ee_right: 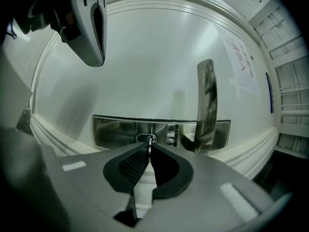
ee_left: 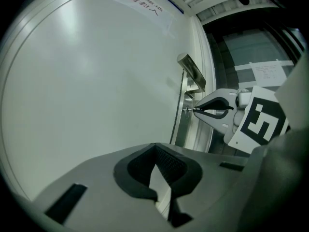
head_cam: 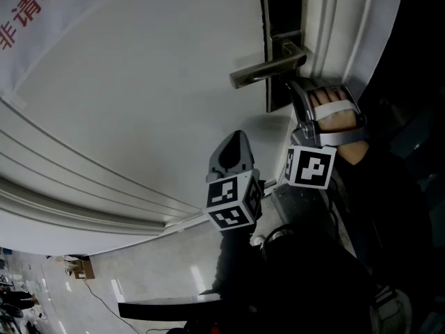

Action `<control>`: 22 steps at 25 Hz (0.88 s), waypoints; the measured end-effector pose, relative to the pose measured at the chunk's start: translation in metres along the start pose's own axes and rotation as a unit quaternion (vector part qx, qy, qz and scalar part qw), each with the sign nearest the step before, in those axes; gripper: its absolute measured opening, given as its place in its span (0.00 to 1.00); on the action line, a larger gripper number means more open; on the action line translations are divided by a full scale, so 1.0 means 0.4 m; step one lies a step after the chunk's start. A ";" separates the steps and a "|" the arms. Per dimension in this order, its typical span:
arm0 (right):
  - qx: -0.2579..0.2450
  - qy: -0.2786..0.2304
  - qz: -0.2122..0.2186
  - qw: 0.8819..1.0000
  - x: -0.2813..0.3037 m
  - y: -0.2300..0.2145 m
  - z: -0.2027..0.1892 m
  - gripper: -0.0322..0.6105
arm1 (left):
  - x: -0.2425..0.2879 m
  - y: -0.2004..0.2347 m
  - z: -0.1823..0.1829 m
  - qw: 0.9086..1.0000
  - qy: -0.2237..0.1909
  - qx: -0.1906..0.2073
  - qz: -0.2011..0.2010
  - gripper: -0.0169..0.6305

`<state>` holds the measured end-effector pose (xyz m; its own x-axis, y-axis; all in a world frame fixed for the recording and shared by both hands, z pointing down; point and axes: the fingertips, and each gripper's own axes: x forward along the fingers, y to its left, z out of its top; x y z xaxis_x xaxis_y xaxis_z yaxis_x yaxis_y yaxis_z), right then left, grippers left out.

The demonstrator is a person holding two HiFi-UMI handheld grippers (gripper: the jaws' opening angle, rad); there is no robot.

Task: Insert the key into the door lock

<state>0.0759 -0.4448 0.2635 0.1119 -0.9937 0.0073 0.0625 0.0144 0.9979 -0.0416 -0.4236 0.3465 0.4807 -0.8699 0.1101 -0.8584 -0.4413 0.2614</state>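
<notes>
We list: white notice (head_cam: 28, 12) with red characters, upper left; small brown box (head_cam: 82, 267) and black cable (head_cam: 104, 298) on pale floor (head_cam: 160, 270), lower left

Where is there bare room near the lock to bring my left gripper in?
Free: the plain door panel beside the lock plate, out to the moulding, and the plate's end away from the handle. Crowded: the keyhole, where the right gripper holds the key close to the handle. The left gripper hangs clear.
</notes>
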 end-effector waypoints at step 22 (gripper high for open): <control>-0.004 0.002 0.001 1.000 0.003 0.000 -0.002 0.07 | 0.021 -0.012 0.030 1.000 -0.012 0.017 -0.011 0.03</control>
<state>0.0769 -0.4458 0.2634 0.1164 -0.9932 0.0099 0.0707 0.0182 0.9973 -0.0358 -0.4314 0.3345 0.4963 -0.8643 0.0818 -0.8529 -0.4679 0.2314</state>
